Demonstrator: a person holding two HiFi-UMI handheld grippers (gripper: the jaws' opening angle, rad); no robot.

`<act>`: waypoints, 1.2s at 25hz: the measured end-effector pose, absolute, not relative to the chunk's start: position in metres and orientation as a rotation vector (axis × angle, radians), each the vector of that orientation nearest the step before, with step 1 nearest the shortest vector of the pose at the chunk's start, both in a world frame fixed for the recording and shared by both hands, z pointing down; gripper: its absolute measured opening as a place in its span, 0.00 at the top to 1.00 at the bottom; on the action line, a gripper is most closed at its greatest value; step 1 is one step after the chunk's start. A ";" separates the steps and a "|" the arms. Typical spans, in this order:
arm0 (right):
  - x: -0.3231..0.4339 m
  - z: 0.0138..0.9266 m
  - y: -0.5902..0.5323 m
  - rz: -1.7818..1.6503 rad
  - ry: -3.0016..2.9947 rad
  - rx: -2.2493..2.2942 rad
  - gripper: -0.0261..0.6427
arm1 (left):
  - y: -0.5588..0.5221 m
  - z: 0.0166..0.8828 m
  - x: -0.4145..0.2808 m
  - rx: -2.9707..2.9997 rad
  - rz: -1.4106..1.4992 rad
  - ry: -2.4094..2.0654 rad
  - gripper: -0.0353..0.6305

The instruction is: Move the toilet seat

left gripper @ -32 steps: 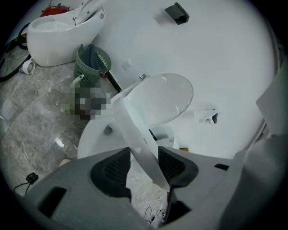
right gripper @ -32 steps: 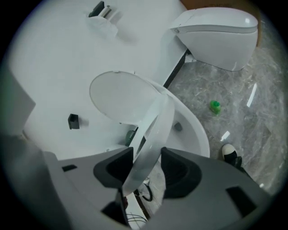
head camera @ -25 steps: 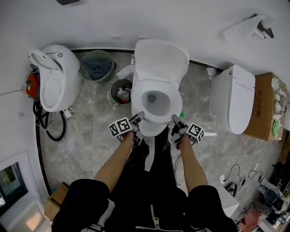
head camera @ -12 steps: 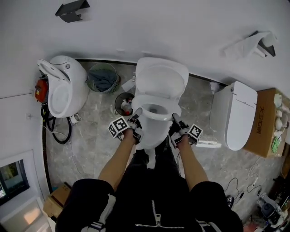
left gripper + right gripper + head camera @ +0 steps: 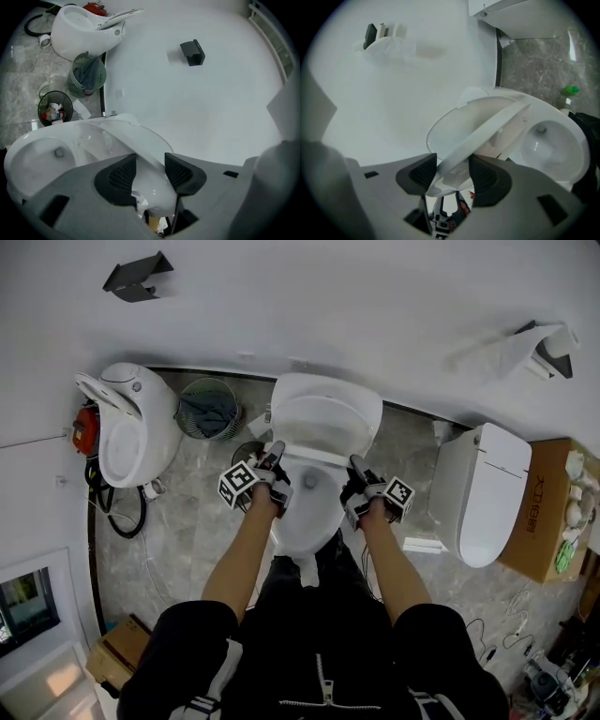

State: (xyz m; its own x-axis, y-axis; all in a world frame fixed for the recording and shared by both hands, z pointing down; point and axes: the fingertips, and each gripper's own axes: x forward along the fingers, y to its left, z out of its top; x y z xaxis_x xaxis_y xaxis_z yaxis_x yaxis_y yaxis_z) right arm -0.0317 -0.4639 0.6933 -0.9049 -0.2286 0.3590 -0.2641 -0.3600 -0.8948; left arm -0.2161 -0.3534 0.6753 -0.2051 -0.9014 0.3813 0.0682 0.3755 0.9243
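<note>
Toilet seat (image 5: 316, 457), half-raised between bowl (image 5: 305, 521) and lid (image 5: 323, 409): your left gripper (image 5: 275, 450) and right gripper (image 5: 354, 465) each clamp a side rim for an even swing, the right's jaws just easing wider around it.

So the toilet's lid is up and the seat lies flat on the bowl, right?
Not quite. The lid is up, but the seat isn't flat on the bowl: it's lifted off it and tilted up towards the lid, as the right gripper view shows.
</note>
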 end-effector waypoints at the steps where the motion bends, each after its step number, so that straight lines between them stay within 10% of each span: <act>1: -0.036 0.695 -0.472 2.492 -1.753 0.686 0.63 | -0.361 0.675 -0.221 0.778 -1.082 -1.506 0.65; 22: -0.081 0.705 -0.553 2.586 -1.760 0.759 0.64 | -0.446 0.688 -0.274 0.734 -1.108 -1.487 0.67; 30: -0.090 0.669 -0.541 2.128 -2.110 0.477 0.67 | -0.437 0.666 -0.275 0.885 -1.080 -1.498 0.72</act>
